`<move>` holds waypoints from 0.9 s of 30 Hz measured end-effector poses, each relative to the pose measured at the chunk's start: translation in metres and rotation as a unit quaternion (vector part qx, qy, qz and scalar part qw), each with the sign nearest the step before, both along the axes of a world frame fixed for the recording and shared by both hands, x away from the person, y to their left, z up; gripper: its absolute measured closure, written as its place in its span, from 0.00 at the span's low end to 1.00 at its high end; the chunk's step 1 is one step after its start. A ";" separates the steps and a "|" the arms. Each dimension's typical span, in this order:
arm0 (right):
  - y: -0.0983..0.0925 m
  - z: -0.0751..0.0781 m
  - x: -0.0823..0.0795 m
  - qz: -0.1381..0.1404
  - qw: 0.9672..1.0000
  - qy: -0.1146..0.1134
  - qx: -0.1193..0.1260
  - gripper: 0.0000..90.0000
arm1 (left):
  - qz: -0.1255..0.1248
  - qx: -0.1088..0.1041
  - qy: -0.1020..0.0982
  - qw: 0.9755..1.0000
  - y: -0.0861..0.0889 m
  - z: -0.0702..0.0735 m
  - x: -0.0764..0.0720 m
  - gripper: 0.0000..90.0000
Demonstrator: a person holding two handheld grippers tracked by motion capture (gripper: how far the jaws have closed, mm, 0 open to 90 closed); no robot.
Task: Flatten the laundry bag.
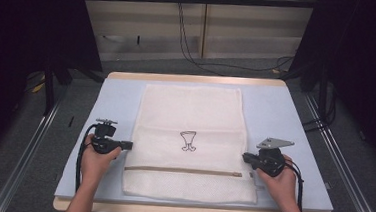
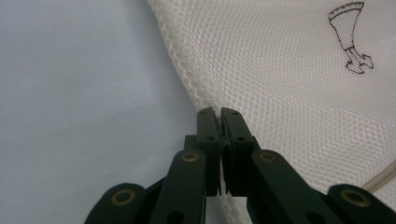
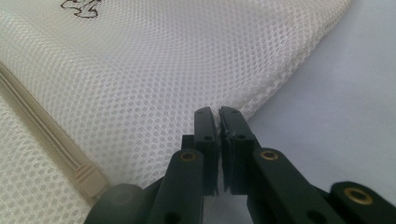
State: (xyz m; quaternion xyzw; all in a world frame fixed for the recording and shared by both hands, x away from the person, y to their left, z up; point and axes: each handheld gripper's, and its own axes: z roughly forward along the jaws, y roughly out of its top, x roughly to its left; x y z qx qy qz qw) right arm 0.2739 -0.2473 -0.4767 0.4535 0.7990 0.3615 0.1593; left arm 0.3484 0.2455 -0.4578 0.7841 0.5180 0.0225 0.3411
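Note:
A white mesh laundry bag (image 1: pixel 190 111) lies flat on the pale blue table mat (image 1: pixel 119 98), with a small black drawing (image 1: pixel 188 141) at its middle and a beige zipper (image 1: pixel 181 170) running across near the front. My left gripper (image 1: pixel 130 145) meets the bag's left edge. In the left gripper view its jaws (image 2: pixel 218 112) are shut on the mesh hem (image 2: pixel 187 79). My right gripper (image 1: pixel 245 156) is at the bag's right edge. The right gripper view shows it (image 3: pixel 218 112) shut on the mesh border (image 3: pixel 261 100), with the zipper's end (image 3: pixel 86 175) close by.
The mat sits on a wooden table (image 1: pixel 198 79) with edges close at front and sides. Metal rails (image 1: pixel 33 140) run along the floor on both sides, and black cables (image 1: pixel 190 46) lie on the floor behind the table. Bare mat (image 1: pixel 285 118) flanks the bag.

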 end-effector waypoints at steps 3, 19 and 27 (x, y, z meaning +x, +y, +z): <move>0.001 0.000 0.002 -0.006 1.000 0.000 -0.004 0.96 | -0.005 0.011 -0.003 1.000 -0.001 -0.002 0.001 0.97; 0.009 -0.003 0.004 0.006 1.000 -0.011 -0.005 0.95 | 0.003 0.017 -0.003 1.000 0.009 -0.001 0.001 0.97; 0.006 0.001 -0.003 0.005 1.000 -0.010 0.006 0.79 | -0.003 -0.009 -0.020 1.000 0.005 0.010 -0.005 0.74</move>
